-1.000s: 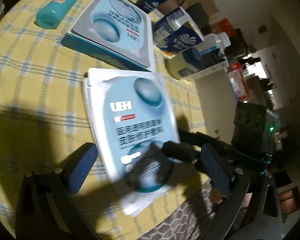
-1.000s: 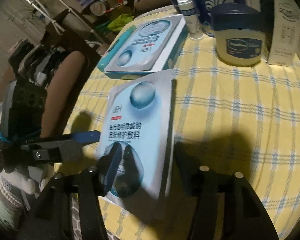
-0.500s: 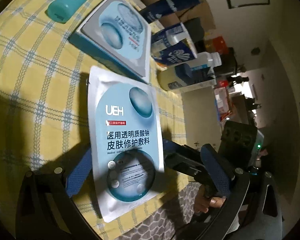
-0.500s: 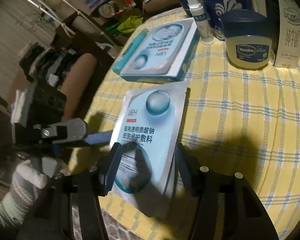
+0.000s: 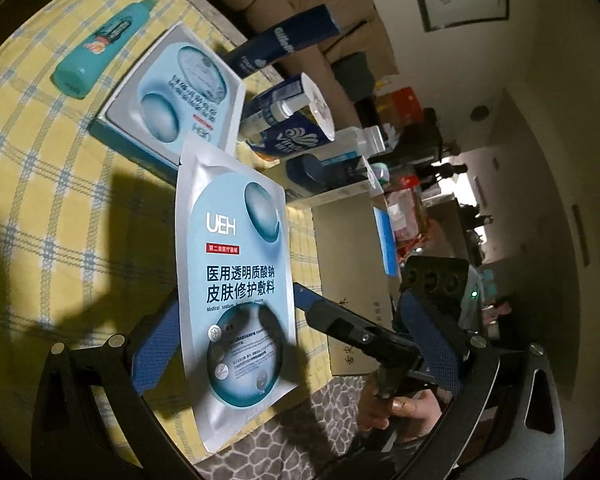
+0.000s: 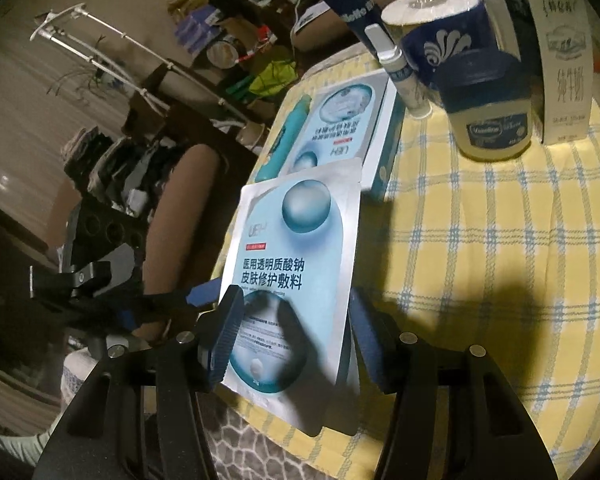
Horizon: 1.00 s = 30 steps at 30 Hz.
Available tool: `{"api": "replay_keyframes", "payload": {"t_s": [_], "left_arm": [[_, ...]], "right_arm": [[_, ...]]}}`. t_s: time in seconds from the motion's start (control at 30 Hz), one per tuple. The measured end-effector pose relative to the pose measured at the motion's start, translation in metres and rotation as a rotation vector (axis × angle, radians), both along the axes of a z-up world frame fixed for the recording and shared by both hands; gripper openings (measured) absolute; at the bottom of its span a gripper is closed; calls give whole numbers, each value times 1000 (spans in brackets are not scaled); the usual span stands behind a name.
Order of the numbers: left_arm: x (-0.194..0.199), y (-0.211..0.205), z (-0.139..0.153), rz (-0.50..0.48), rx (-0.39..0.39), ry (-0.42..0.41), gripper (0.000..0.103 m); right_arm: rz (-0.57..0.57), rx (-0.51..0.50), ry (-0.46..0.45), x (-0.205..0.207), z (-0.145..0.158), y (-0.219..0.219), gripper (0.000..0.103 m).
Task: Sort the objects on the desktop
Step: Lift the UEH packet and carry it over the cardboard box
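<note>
A silver-and-blue UEH face mask sachet (image 5: 236, 280) is lifted off the yellow checked tablecloth (image 5: 40, 184) and stands tilted up; it also shows in the right wrist view (image 6: 292, 280). My left gripper (image 5: 296, 344) is open around its lower part, its left finger behind the sachet. My right gripper (image 6: 288, 340) has its fingers on either side of the sachet's lower edge, holding it. The matching UEH mask box (image 5: 176, 96) lies flat behind the sachet, and shows in the right wrist view (image 6: 344, 128).
A teal tube (image 5: 100, 48) lies left of the box. Behind stand a Gillette can (image 5: 284, 40), a small spray bottle (image 6: 400, 68), a toilet roll (image 6: 440, 28), a Vaseline jar (image 6: 492, 120) and a milk carton (image 6: 564, 60). The table edge is close in front.
The sachet has been raised from lying flat on the cloth to standing tilted up above it. Both grippers rose with it and drew back from the table.
</note>
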<state>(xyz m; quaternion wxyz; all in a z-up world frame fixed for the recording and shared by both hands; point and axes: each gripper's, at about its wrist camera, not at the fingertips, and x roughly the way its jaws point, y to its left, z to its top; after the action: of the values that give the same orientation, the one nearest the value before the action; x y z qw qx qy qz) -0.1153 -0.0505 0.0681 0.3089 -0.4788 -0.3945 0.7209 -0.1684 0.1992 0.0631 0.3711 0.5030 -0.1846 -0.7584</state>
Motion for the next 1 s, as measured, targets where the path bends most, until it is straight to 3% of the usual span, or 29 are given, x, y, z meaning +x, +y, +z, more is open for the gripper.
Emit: {"api": "replay_keyframes", "payload": {"t_s": [0.27, 0.5, 0.7, 1.0], "left_arm": [[2, 29, 16, -19, -53, -32, 103], [-4, 73, 64, -37, -78, -25, 103], [-14, 147, 106, -72, -90, -26, 103], [-48, 280, 128, -169, -58, -18, 103]], "right_arm": [[-49, -10, -21, 4, 14, 23, 57], [-95, -7, 40, 10, 55, 59, 57], [-171, -1, 50, 10, 89, 118, 57], [-307, 78, 69, -9, 123, 236, 57]]}}
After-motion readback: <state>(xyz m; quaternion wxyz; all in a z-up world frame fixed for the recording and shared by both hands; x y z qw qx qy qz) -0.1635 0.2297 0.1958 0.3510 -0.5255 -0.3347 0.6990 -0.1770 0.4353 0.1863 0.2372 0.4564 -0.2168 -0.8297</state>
